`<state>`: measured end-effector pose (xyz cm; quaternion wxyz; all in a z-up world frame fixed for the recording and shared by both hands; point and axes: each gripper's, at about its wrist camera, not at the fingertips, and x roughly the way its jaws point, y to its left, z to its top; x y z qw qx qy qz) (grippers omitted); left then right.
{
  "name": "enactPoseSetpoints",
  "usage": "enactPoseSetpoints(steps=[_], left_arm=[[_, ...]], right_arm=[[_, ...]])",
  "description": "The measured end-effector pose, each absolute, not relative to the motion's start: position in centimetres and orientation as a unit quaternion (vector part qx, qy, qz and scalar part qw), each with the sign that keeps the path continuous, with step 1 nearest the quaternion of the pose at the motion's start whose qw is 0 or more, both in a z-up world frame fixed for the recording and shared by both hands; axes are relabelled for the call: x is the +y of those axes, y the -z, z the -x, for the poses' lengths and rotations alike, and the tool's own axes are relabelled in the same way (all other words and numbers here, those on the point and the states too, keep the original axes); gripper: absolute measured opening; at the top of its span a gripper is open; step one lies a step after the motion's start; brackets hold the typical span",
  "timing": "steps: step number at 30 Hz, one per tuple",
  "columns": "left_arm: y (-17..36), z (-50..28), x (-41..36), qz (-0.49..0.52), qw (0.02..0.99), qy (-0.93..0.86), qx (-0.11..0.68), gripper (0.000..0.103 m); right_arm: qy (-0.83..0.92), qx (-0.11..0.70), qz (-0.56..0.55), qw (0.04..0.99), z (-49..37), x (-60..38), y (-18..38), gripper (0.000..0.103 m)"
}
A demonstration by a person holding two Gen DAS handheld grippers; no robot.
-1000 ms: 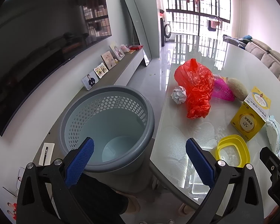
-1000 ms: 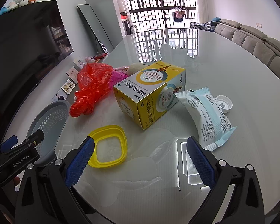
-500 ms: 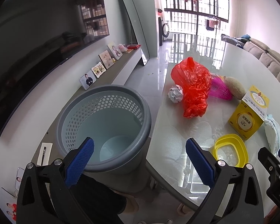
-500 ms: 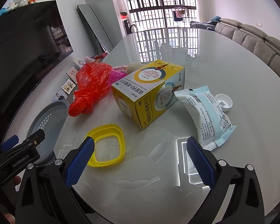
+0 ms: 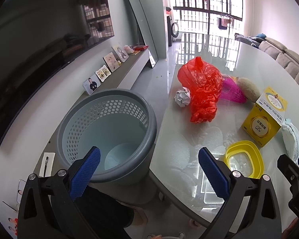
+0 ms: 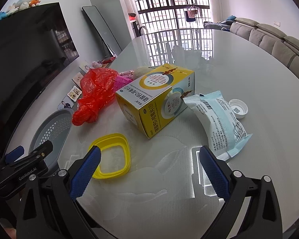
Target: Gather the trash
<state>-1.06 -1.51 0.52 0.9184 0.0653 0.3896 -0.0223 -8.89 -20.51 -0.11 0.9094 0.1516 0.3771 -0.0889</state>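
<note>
We are holding the left gripper [image 5: 148, 166] over the counter's [image 6: 239, 63] near-left edge, jaws spread and empty, beside the grey perforated plastic bin [image 5: 107, 135] standing off that edge. Our right gripper [image 6: 149, 166], jaws also spread and empty, is hovering above the yellow plastic ring lid [image 6: 111, 156] near the counter's front edge, with the yellow cardboard box [image 6: 155, 97], crumpled red plastic bag [image 6: 95, 95] and pale blue wrapped packet [image 6: 219, 121] lying beyond.

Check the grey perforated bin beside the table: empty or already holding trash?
Empty. The left wrist view looks straight into the grey perforated plastic bin: its pale blue floor and inner walls are bare, with no trash inside.
</note>
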Motion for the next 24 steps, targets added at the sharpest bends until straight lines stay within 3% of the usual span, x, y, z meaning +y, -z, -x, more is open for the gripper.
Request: enactPoseSetpoints(steps=[24], left_arm=[[2.4, 1.0, -7.8, -0.085, 0.897, 0.093, 0.424, 0.097]], right_arm=[[0.157, 0.387, -0.158, 0.895, 11.6, -30.0, 1.4, 0.095]])
